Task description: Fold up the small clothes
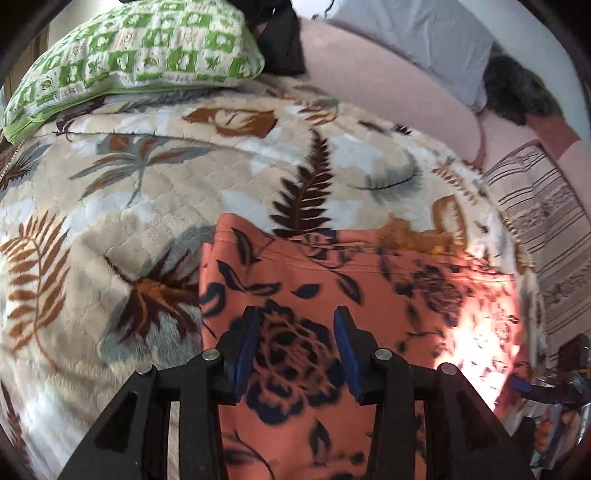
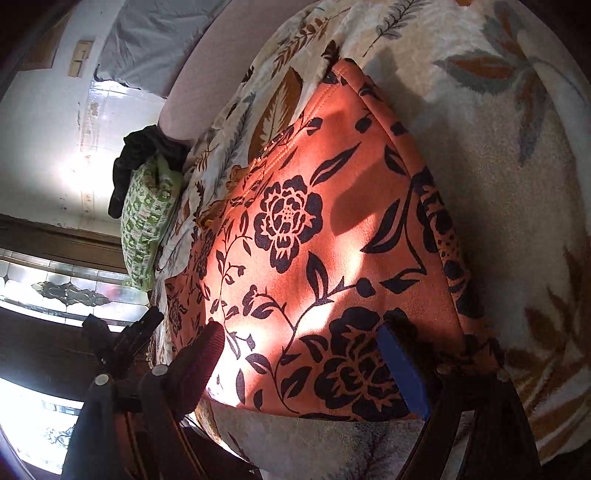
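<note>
An orange garment with a black floral print [image 1: 332,295] lies flat on a cream leaf-patterned blanket [image 1: 147,184]. My left gripper [image 1: 295,321] hovers over the garment's near part with its blue-padded jaws apart and nothing between them. In the right wrist view the same garment [image 2: 314,240] fills the middle, lit by a sun patch. My right gripper [image 2: 303,339] is open over the garment's near edge, jaws wide apart and empty. The left gripper [image 2: 122,339] shows at the left in this view.
A green and white patterned pillow [image 1: 140,55] sits at the far left, dark cloth [image 1: 280,40] beside it. A pink sheet [image 1: 369,81], a grey pillow [image 1: 413,33] and a striped cloth [image 1: 546,221] lie to the right. A window [image 2: 55,288] shows at left.
</note>
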